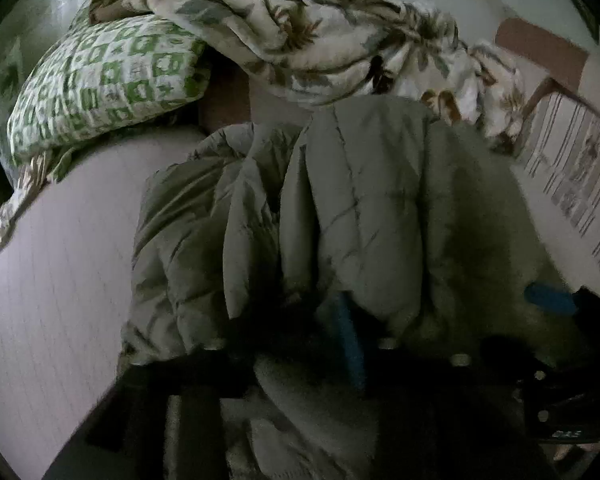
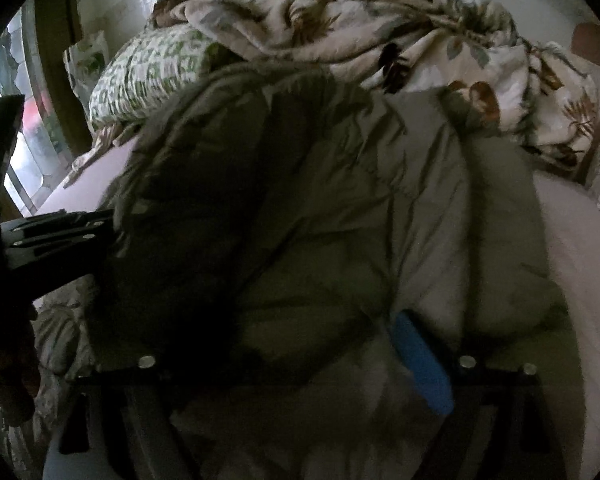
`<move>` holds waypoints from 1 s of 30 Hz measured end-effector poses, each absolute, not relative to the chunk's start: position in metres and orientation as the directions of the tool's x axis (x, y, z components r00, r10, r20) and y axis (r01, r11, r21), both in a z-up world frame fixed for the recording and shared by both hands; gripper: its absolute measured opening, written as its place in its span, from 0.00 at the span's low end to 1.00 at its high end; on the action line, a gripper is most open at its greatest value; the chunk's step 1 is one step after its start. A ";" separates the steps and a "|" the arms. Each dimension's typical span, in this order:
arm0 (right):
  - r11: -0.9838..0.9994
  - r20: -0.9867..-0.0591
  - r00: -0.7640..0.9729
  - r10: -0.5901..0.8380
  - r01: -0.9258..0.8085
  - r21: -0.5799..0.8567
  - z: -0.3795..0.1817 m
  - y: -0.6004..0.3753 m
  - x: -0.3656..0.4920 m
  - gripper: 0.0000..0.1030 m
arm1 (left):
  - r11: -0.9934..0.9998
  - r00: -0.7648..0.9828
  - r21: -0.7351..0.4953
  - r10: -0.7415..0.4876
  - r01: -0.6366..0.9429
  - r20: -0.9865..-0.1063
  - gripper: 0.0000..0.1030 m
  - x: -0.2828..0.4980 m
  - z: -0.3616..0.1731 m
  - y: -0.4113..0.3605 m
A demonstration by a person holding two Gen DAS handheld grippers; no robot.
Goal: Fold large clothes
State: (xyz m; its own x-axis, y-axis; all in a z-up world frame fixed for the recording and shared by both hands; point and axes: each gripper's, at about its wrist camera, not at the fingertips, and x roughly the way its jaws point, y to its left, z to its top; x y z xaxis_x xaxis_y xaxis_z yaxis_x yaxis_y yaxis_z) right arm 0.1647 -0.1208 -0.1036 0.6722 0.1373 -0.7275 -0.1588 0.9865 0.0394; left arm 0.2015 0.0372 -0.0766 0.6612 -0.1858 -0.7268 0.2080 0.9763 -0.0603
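From the left I see a green-checked pillow (image 1: 100, 80), a floral blanket (image 1: 340, 36) heaped behind, and the grey quilted jacket (image 1: 360, 200) bunched mid-bed (image 1: 52, 280), smothering both grippers; whether my left gripper (image 1: 300, 332) or right gripper (image 2: 300, 344) fingers grip it, I cannot tell.

Grey-green quilted jacket (image 1: 360, 208), green-checked pillow (image 1: 104, 80)

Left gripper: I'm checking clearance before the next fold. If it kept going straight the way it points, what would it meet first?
Most likely the grey quilted jacket, bunched directly ahead of the left gripper on the bed. Depth is unclear in the dark.
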 end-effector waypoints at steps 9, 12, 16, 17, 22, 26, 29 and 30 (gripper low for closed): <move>0.988 -0.715 0.687 0.128 -0.152 0.031 -0.087 -0.131 0.131 0.92 | 0.979 0.681 -0.104 -0.197 0.176 -0.705 0.77 0.147 -0.062 0.058; 0.989 -0.713 0.690 0.124 -0.146 0.031 -0.083 -0.131 0.120 0.92 | 0.979 0.675 -0.118 -0.199 0.165 -0.710 0.77 0.132 -0.061 0.068; 0.990 -0.707 0.698 0.113 -0.140 0.020 -0.078 -0.135 0.104 0.92 | 0.981 0.674 -0.113 -0.188 0.155 -0.714 0.77 0.110 -0.057 0.079; 0.990 -0.704 0.702 0.109 -0.140 0.014 -0.075 -0.136 0.098 0.92 | 0.982 0.675 -0.110 -0.186 0.154 -0.714 0.77 0.103 -0.055 0.082; 0.991 -0.691 0.717 0.091 -0.135 -0.009 -0.065 -0.139 0.075 0.93 | 0.982 0.674 -0.122 -0.187 0.143 -0.714 0.77 0.076 -0.052 0.092; 0.992 -0.679 0.729 0.087 -0.129 -0.011 -0.060 -0.142 0.053 0.95 | 0.982 0.668 -0.133 -0.188 0.133 -0.720 0.77 0.058 -0.054 0.098; 0.992 -0.673 0.736 0.073 -0.124 -0.028 -0.060 -0.143 0.039 0.95 | 0.982 0.662 -0.139 -0.189 0.129 -0.725 0.77 0.048 -0.056 0.101; 0.992 -0.673 0.737 0.069 -0.123 -0.033 -0.060 -0.143 0.035 0.95 | 0.982 0.660 -0.140 -0.190 0.129 -0.727 0.77 0.045 -0.057 0.102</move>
